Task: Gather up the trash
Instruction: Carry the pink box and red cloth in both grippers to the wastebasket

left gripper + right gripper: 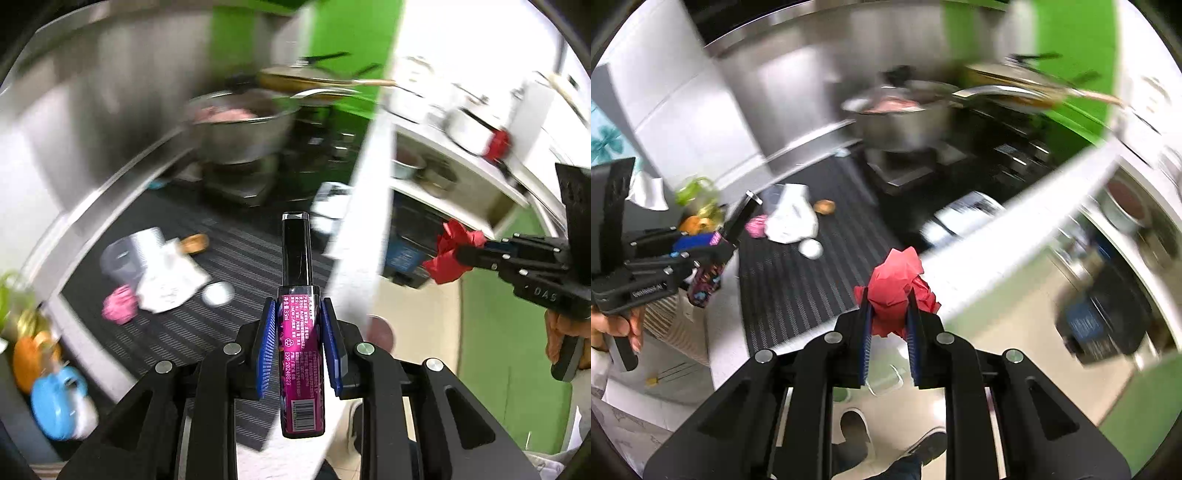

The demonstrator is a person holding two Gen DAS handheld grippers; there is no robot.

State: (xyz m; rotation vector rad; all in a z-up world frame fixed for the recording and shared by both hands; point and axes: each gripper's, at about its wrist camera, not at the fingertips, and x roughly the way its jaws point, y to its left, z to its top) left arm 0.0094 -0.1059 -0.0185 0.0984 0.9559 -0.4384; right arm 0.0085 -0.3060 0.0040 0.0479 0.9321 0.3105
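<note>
My left gripper [298, 310] is shut on a magenta tube [301, 350] whose black cap points away from me. In the right wrist view that same gripper [733, 230] and tube [703, 282] hang at the left, held by a hand. My right gripper [888, 295] is shut on a crumpled red paper [894, 277]; it also shows at the right edge of the left wrist view, right gripper [467, 254] with red paper [448, 251]. On the black ribbed mat [229, 266] lie a white crumpled paper [170, 273], a pink wad [118, 304], a white round lid [218, 293] and a brown piece [194, 243].
A steel pot [236, 133] and a frying pan [303, 79] stand at the back of the black mat. The white counter edge [354, 258] cuts across both views. Orange and blue items [55, 391] sit at the left. A person's shoes [855, 428] are on the floor below.
</note>
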